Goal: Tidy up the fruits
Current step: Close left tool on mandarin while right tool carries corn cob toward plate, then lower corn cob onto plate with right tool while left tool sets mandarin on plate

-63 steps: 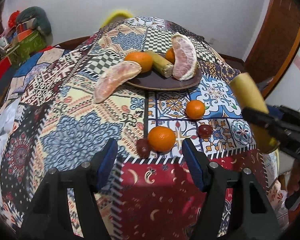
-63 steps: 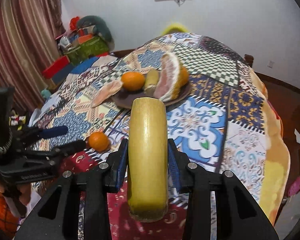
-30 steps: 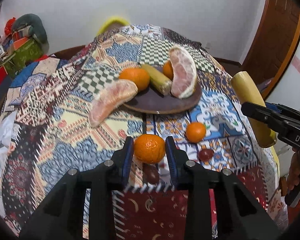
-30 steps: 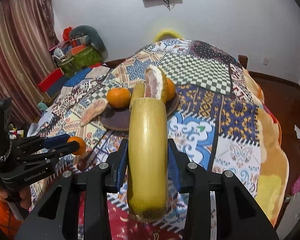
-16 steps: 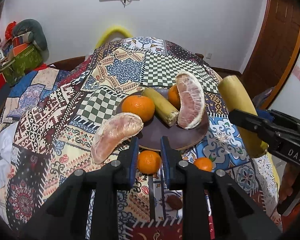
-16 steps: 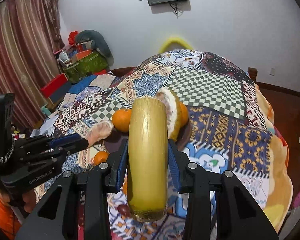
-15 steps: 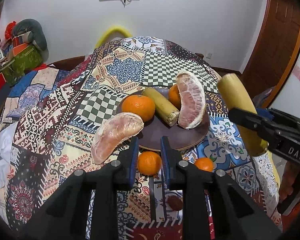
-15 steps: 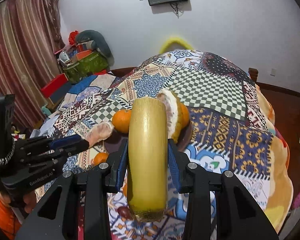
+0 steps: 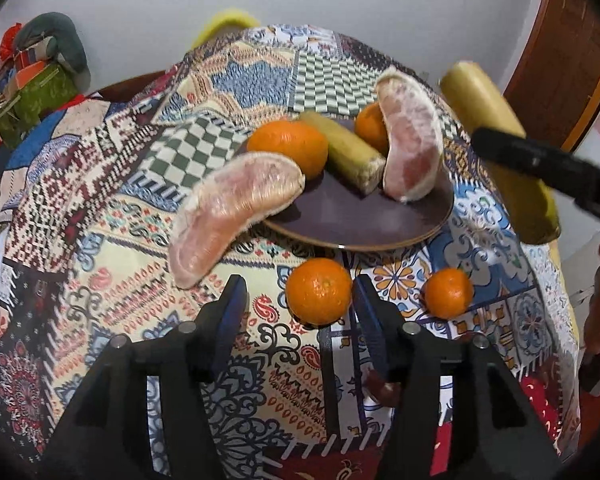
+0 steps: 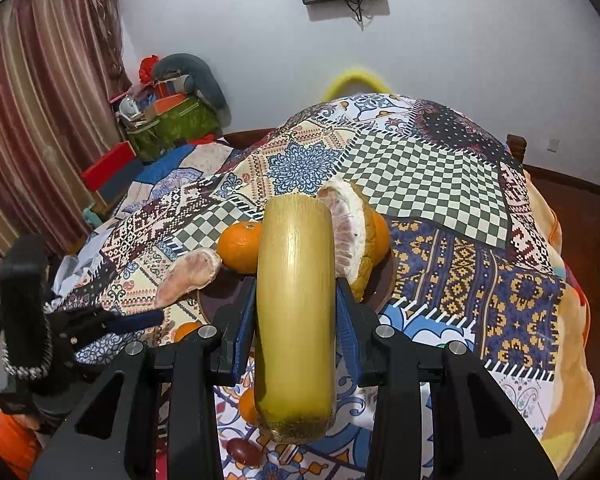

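Observation:
My left gripper (image 9: 300,285) hangs low over the patterned cloth and its jaws are opening. An orange (image 9: 319,290) sits on the cloth between them, just in front of the dark plate (image 9: 340,216); the left pad stands clear of it. The plate carries two oranges (image 9: 288,148), a yellow-green stalk piece (image 9: 348,152) and an upright pomelo segment (image 9: 410,152). Another pomelo segment (image 9: 232,208) leans on the plate's left rim. My right gripper (image 10: 295,286) is shut on a second yellow stalk piece (image 10: 296,300), held above the plate's right side.
A small orange (image 9: 448,292) lies on the cloth right of my left gripper, and a dark red fruit (image 9: 384,390) shows under its right finger. The covered table (image 9: 100,220) drops away on all sides. Boxes and bags (image 10: 168,120) are piled by the curtain.
The left jaws have parted and let the orange down onto the cloth before the plate, with the gripper lower and closer in. The right gripper still holds its stalk.

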`<state>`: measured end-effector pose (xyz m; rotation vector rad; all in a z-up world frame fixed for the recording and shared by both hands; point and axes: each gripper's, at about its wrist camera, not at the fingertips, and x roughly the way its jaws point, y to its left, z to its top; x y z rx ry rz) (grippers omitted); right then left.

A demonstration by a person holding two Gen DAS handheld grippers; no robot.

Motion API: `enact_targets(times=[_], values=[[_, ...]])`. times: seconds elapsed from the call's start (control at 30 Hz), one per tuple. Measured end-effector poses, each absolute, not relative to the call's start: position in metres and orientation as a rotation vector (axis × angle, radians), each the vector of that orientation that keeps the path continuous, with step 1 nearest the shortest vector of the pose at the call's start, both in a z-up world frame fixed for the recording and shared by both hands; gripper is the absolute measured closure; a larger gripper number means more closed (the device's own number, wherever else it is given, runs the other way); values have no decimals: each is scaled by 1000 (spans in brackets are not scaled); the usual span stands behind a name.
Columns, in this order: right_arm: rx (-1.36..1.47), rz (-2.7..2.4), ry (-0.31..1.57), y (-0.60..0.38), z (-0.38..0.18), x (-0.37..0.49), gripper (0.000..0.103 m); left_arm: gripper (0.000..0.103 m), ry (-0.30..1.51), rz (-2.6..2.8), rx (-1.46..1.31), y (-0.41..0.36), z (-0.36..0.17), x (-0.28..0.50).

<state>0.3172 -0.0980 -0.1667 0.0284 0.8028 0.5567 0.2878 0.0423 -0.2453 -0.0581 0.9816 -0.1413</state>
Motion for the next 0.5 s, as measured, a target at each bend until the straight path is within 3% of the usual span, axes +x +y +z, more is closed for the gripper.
enact_targets(times=[0.2,0.3,0.5], values=[[34,560,797,-98,-164,321,69,49,1009,-152,-43,35,-256,297],[34,562,795,-97,-163,324,69,64,1006,-171,-50,35,-257,298],[48,572,790,-95,-161,331,69,66,989,-169,-36,36,-253,298]])
